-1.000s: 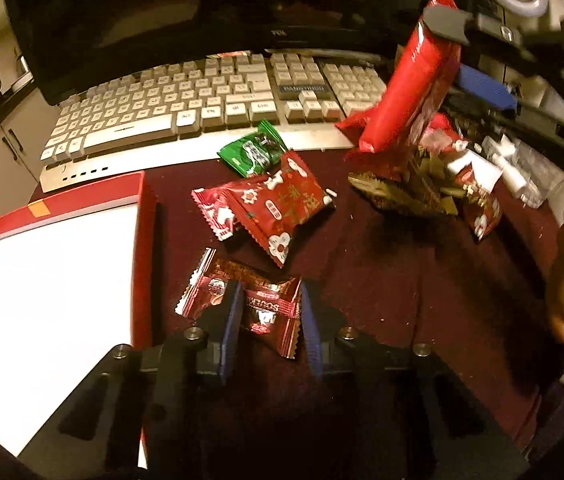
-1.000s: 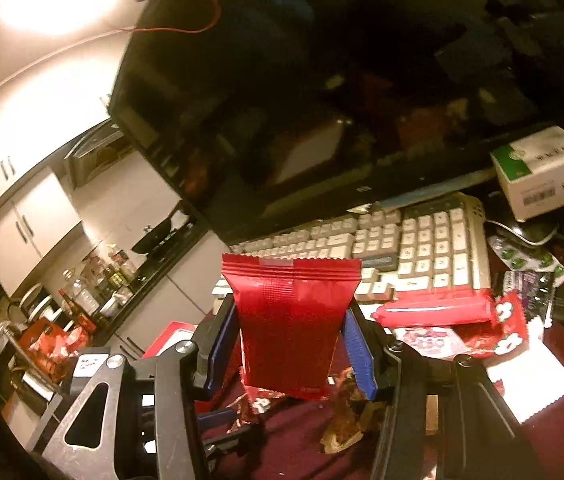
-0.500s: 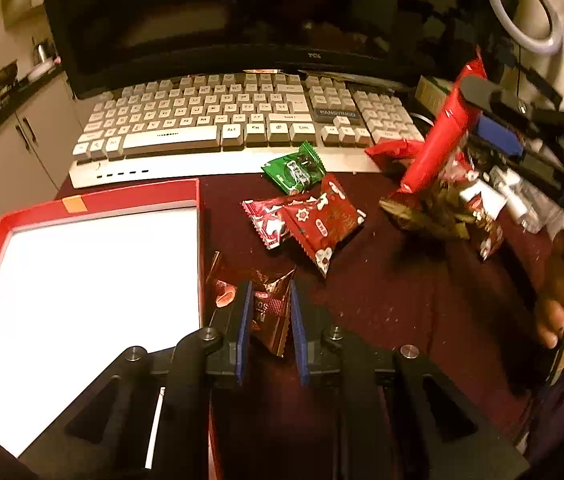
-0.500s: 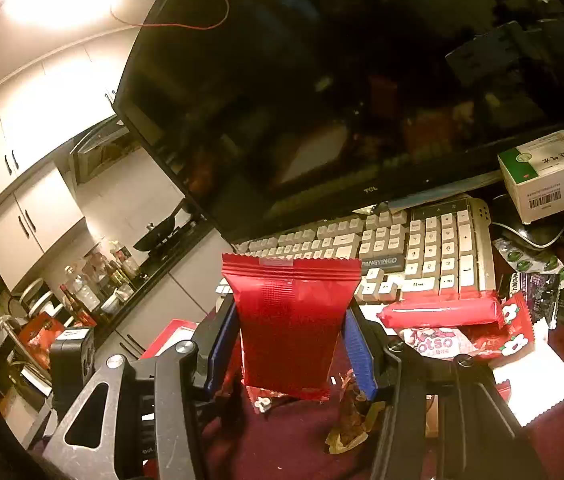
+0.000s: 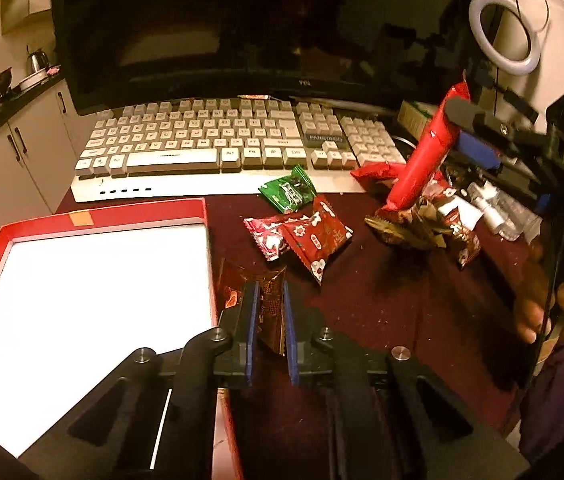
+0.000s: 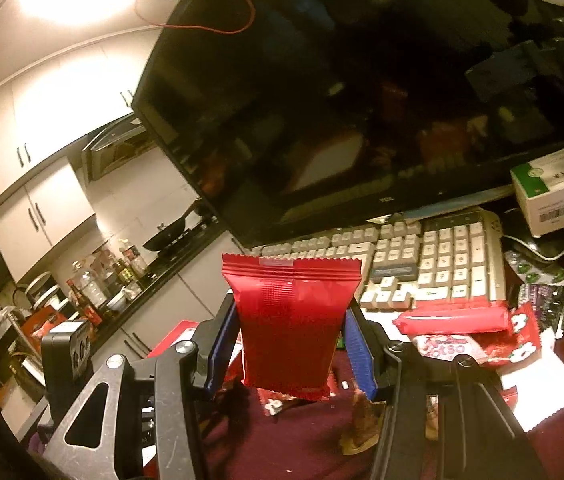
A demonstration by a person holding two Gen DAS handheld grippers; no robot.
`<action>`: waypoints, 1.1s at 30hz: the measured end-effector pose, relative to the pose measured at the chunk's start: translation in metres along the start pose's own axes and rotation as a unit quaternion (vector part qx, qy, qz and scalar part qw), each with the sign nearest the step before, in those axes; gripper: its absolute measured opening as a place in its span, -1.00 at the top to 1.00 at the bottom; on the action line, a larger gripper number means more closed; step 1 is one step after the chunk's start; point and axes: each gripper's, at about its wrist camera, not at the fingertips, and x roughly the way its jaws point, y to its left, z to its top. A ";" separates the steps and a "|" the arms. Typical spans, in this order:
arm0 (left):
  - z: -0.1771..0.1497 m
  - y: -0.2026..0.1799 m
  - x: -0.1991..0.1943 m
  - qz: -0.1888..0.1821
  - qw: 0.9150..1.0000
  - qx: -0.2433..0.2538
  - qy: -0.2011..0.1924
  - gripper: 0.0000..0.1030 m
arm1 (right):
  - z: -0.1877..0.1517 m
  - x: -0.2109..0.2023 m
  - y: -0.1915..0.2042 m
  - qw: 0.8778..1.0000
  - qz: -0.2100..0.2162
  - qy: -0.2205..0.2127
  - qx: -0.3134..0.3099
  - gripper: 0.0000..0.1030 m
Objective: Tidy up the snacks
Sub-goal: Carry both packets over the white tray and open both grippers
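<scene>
My left gripper (image 5: 268, 294) is closing its jaws on a dark red-brown snack packet (image 5: 236, 286), and the pads press on its crumpled middle. It hangs over the maroon table beside the right rim of the red tray (image 5: 98, 216), whose white floor is bare. My right gripper (image 6: 289, 320) is shut on a plain red packet (image 6: 290, 312) and holds it upright in front of the keyboard. In the left wrist view that red packet (image 5: 422, 160) stands tilted at the right. Loose on the table lie a green packet (image 5: 288, 192) and two red patterned packets (image 5: 318, 240).
A white keyboard (image 5: 218, 148) and a dark monitor (image 5: 242, 32) close off the back. A heap of wrappers and snacks (image 5: 410, 232) lies at the right. A white and green box (image 6: 554, 188) sits at the far right. A person's hand (image 5: 542, 312) grips the right tool.
The left jaws have narrowed onto the dark red-brown packet and lifted it off the table toward the tray's right rim. The right gripper keeps its red packet still.
</scene>
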 end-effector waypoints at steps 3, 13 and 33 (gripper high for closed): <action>0.001 0.009 -0.009 -0.027 0.999 -0.016 -0.008 0.99 | -0.001 0.003 0.009 1.000 0.023 0.004 0.000 0.01; -0.007 0.047 -0.029 -0.025 0.998 -0.049 -0.026 1.00 | -0.017 0.058 0.072 0.997 0.065 0.038 0.001 0.01; -0.043 0.139 -0.063 0.208 0.969 -0.128 -0.028 0.01 | -0.048 0.144 0.151 0.984 0.066 0.160 -0.028 -0.43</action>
